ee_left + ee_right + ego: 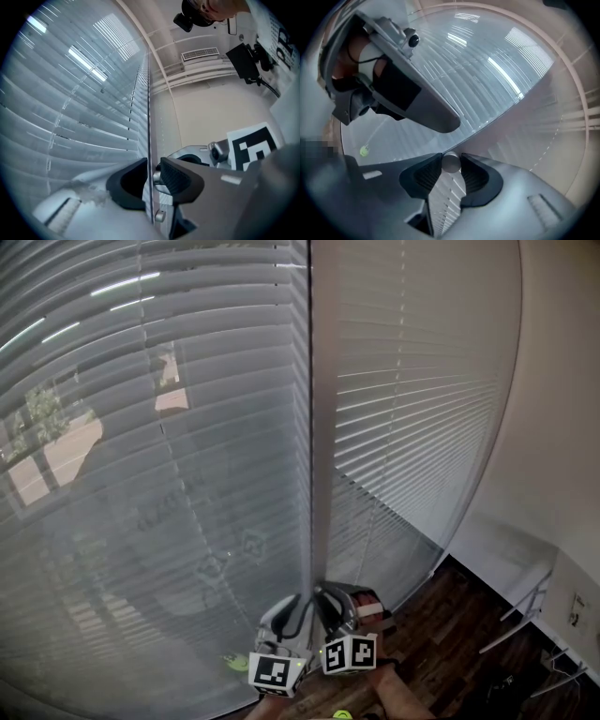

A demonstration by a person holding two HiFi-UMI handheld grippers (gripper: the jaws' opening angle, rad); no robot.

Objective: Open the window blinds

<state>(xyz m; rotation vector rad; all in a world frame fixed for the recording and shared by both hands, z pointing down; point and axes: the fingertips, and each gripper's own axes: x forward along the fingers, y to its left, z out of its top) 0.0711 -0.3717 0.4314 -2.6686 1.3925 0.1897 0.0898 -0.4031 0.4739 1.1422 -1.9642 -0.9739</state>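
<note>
1. The closed blinds (141, 474) wall off everything ahead and to the left. The slats are shut and leave no way through.
2. The wand (310, 446) hangs in the seam between the two panels. At its lower end the left gripper (151, 165) has its jaws parted round the wand, and the right gripper (451, 160) is clamped on its tip. The two sit just beside each other, with no room between them.
3. A green cord end (234, 662) dangles just left of them.
4. The wall (562, 381) closes the right side and narrows the corner.
5. The floor (441, 624) lies open below right, up to a thin metal frame (527, 601) near the wall.
</note>
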